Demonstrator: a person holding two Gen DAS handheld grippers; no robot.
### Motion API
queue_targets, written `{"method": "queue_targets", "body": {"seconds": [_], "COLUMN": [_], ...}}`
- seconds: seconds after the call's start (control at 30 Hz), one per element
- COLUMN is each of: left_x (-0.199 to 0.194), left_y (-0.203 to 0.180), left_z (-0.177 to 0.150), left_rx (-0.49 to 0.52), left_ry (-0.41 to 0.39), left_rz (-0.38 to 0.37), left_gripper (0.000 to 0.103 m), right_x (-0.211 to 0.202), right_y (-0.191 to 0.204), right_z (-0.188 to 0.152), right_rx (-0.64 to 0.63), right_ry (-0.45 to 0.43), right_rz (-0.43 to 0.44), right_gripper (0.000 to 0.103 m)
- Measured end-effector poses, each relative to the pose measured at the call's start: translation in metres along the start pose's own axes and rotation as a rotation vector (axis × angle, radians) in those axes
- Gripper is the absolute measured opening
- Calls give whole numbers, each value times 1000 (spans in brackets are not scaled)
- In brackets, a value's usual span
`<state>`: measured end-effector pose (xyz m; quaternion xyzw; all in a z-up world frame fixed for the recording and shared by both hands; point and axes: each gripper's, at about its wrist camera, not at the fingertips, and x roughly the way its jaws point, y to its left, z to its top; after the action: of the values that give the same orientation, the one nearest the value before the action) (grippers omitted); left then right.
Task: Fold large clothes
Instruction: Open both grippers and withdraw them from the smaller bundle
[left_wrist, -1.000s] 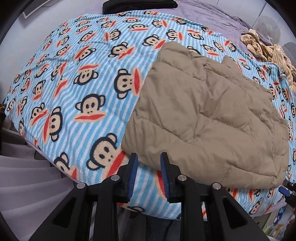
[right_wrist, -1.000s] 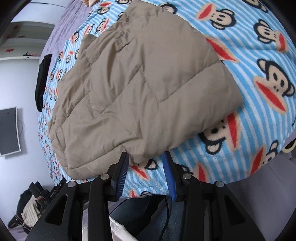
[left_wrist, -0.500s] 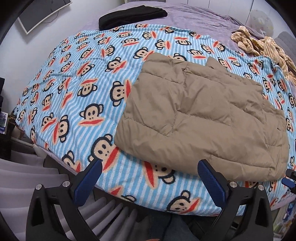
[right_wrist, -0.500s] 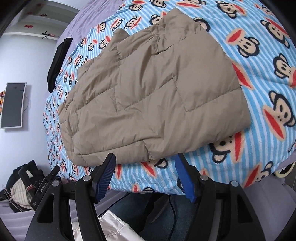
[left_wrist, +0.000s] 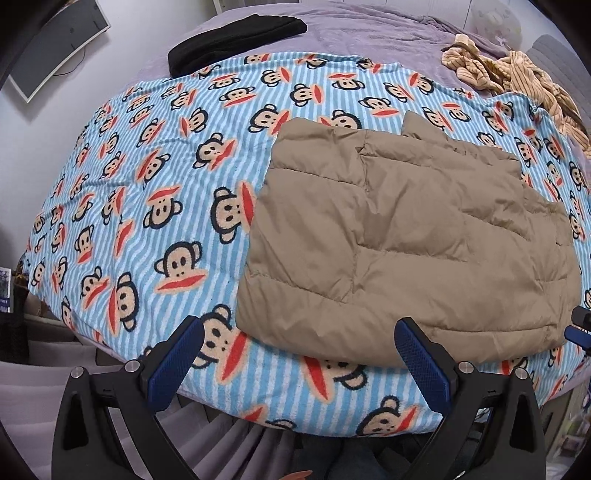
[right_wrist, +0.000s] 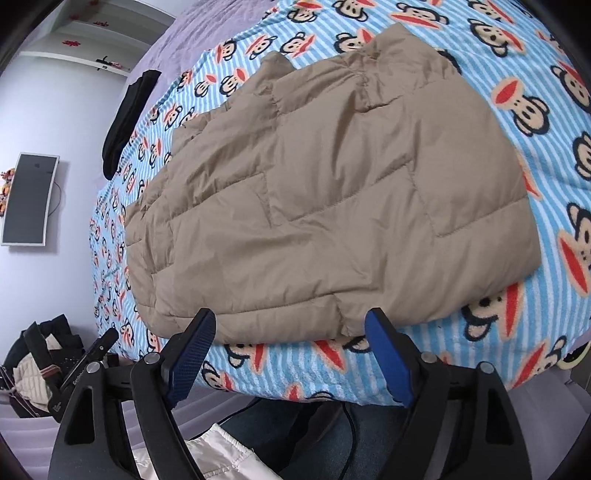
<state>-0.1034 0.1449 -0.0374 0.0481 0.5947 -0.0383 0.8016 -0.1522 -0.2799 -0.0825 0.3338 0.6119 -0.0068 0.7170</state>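
Left wrist view: the left claw hangs spread wide, nothing between its pads, over the near edge of the folded tan quilted jacket lying on the monkey-print blanket. The right claw is opening, also empty, above the same edge.

One tan quilted jacket, one monkey-print blanket, one black garment, one striped garment.
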Motion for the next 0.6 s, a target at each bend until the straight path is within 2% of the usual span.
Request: {"method": "queue_targets", "body": {"seconds": [0.27, 0.47, 0.6], "left_x": [30, 49, 60], "left_y": [24, 29, 32], "left_z": [24, 32, 38], "left_rx": [75, 111, 96], "left_ry": [38, 64, 76], "left_rz": [-34, -66, -81], "left_gripper": [103, 103, 103], "right_x": [30, 52, 60], "right_y": [60, 84, 94], "right_z": [-6, -12, -13], "right_rx": [-45, -34, -45], "right_ry": [-20, -7, 3], "right_rz": [-24, -47, -86], "right_gripper": [86, 86, 86]}}
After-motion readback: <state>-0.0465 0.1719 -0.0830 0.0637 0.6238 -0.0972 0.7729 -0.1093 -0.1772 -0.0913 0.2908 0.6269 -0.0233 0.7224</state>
